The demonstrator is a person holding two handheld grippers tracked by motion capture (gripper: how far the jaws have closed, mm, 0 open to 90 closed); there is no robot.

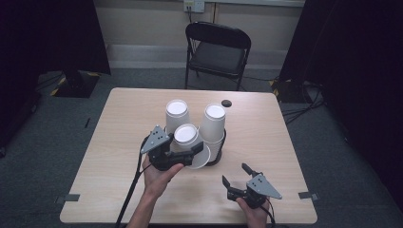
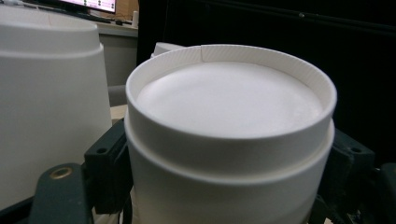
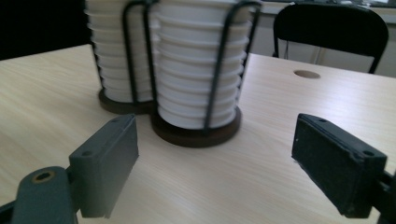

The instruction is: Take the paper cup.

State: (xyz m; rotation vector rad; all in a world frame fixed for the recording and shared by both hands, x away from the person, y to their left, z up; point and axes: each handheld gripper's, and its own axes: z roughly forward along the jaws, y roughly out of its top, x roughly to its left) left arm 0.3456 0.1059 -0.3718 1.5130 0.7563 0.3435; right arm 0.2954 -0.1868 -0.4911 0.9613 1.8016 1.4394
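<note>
My left tool (image 1: 194,154) clamped on a cup (image 1: 186,135) at mid-desk (image 1: 119,190), my right tool (image 1: 236,175) wide open, empty, near the front edge

Left gripper (image 1: 192,153): held from beneath by the left hand (image 1: 160,178), forearm entering from the bottom edge, jaws pointing right, closed on something between them. Right gripper (image 1: 235,174): near the bottom edge, gripped by the right hand (image 1: 253,211), jaws spread wide, nothing between them, pointing up-left.
</note>
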